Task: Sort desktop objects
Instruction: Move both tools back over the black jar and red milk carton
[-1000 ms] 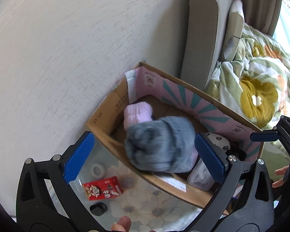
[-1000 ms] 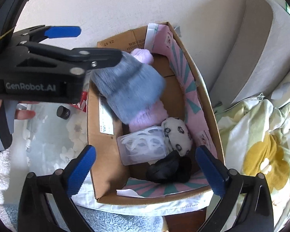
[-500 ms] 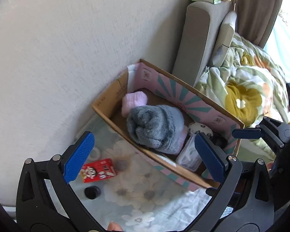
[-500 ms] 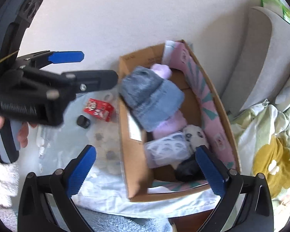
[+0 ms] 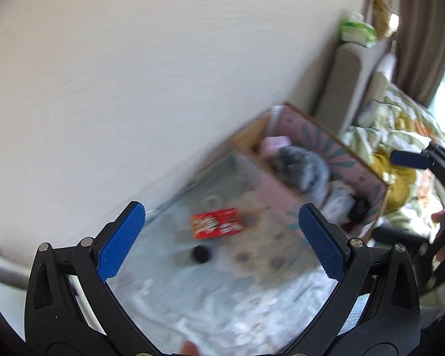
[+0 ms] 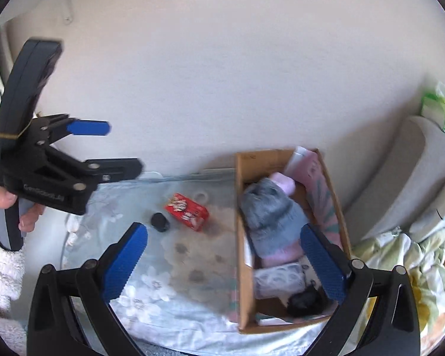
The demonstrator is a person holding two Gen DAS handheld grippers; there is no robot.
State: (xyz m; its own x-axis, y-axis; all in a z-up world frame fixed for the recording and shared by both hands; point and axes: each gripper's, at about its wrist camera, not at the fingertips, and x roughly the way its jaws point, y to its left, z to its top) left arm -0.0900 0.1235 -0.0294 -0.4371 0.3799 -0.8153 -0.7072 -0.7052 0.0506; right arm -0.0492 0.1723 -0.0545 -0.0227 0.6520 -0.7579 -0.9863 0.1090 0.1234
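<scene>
My left gripper (image 5: 222,241) has its blue pads spread wide with nothing between them, held above the table (image 6: 192,320); my right gripper (image 6: 224,264) is likewise wide apart and empty. The red box (image 6: 187,211) lies flat on the flowered cloth, its long axis running from far-left to near-right in the right wrist view, one end toward the wall (image 6: 222,74) and the other toward the cardboard box (image 6: 240,237). A small black cap (image 6: 159,222) sits just beside its left end, apart from it. A pale ring-shaped item (image 6: 202,196) lies near the box's far side; too faint to identify. The cardboard box runs lengthwise from the wall toward me. Inside, a grey fuzzy item (image 6: 268,222) lies along that axis over a pink one (image 6: 284,182), with a clear plastic piece (image 6: 277,279) and something black (image 6: 305,301) at the near end, partly covered by my right pad. Left wrist view is motion-blurred; print on the red box is unreadable. My left hand (image 6: 3,207) is cut off at the frame edge.
</scene>
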